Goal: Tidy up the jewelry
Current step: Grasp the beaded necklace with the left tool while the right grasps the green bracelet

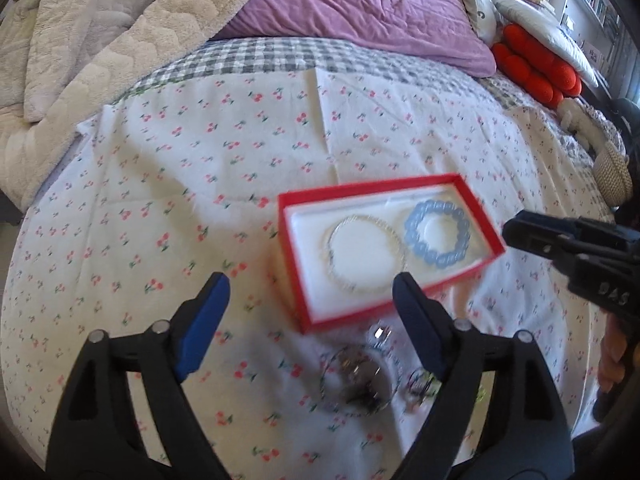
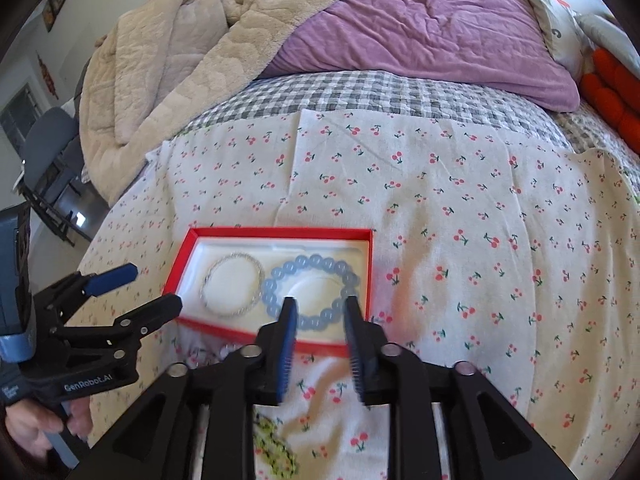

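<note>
Now my left gripper (image 1: pixel 310 284) is spread wide, nothing between its fingers | my right gripper (image 2: pixel 320 308) is partly apart, pinching nothing | red box (image 2: pixel 182 258) lies just ahead of both | silver bracelet (image 2: pixel 232 290) and blue bead bracelet (image 2: pixel 312 292) rest inside it | loose jewelry (image 1: pixel 360 380) lies under my left fingers.

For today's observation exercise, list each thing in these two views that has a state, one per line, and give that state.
Red box: lid off, lying flat.
Blue bead bracelet: in the box.
Silver bracelet: in the box, beside the blue one.
Left tongs: open, empty.
Right tongs: open, empty.
Watch: on the cloth, outside the box.
Green bracelet: on the cloth, outside the box.
</note>
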